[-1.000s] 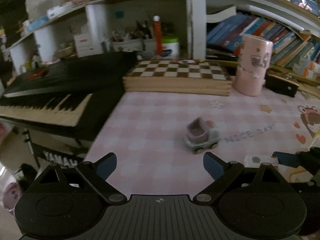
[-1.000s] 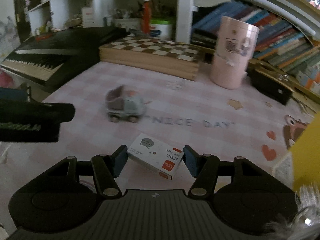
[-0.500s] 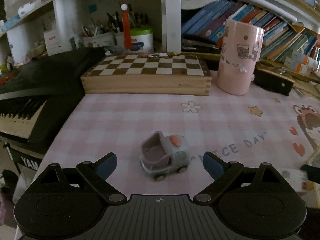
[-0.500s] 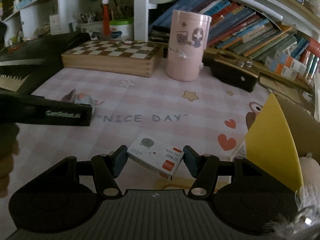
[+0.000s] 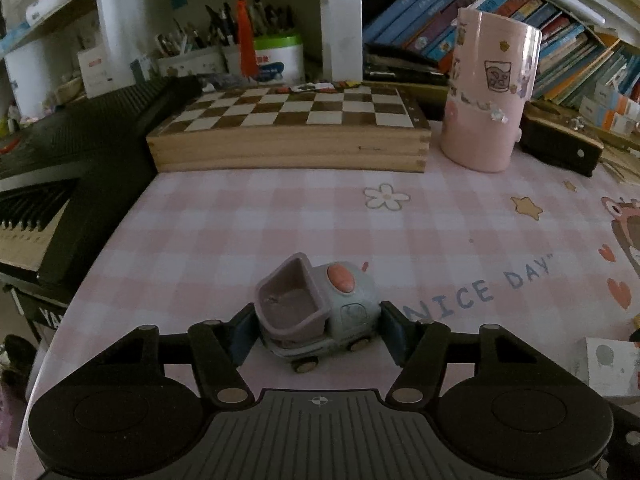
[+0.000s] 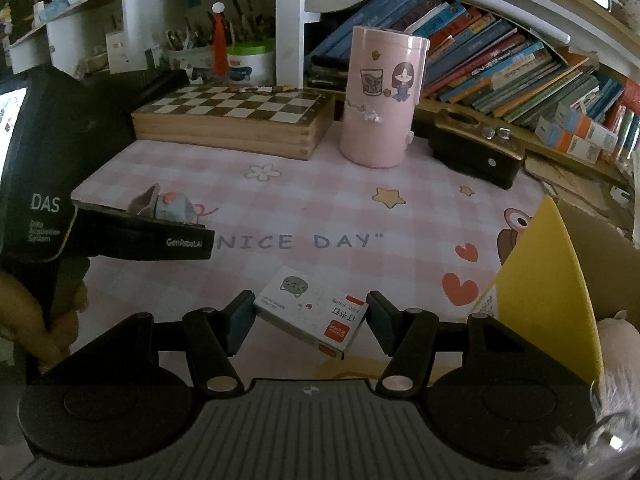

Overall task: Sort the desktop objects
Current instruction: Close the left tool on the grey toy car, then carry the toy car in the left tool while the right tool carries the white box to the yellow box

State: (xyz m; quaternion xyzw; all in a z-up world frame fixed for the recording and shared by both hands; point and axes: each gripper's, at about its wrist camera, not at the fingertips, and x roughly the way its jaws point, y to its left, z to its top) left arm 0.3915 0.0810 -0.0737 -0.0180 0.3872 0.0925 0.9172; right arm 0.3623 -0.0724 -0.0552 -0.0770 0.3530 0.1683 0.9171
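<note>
A small grey-blue toy truck (image 5: 316,312) with a purple bed and a pink button stands on the pink checked desk mat (image 5: 280,216). My left gripper (image 5: 318,334) is closed around it, the blue pads touching both its sides. It also shows in the right wrist view (image 6: 166,208), behind the left gripper's finger (image 6: 160,238). My right gripper (image 6: 308,320) is shut on a white staple box (image 6: 312,318) with a grey cat face and a red end. The box also shows in the left wrist view (image 5: 610,364).
A wooden chessboard box (image 5: 288,132) and a pink sticker-covered cylinder (image 5: 486,96) stand at the back of the mat. A black keyboard (image 5: 60,160) lies left, a black case (image 6: 476,152) back right. A yellow sheet (image 6: 540,280) and cardboard box stand at right.
My left gripper has moved forward to the toy truck and its fingers have closed from wide open onto the truck's sides. My right gripper has kept its hold on the staple box.
</note>
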